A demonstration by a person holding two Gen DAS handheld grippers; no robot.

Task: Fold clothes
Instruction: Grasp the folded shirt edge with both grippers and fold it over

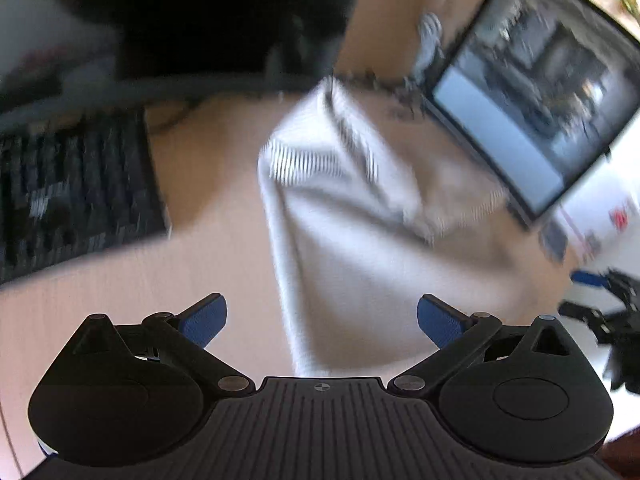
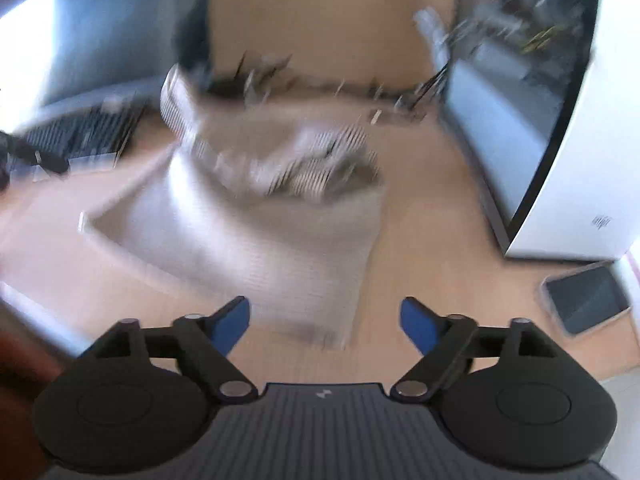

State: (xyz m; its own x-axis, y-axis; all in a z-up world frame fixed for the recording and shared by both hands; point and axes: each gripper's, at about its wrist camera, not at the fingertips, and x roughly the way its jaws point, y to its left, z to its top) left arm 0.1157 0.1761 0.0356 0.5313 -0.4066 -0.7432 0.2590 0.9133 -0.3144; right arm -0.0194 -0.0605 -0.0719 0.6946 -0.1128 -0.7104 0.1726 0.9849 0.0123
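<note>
Both claws gape over the garment (image 1: 360, 248); only the right view shows a phone (image 2: 586, 304).

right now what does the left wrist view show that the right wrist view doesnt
Only the left wrist view shows the other gripper at its right edge, blurred. Only the right wrist view shows a phone lying flat on the desk and the monitor's white back. Both show the white garment with a striped edge, a black keyboard, a monitor and the wooden desk. In each view the jaws stand open, holding nothing.
</note>
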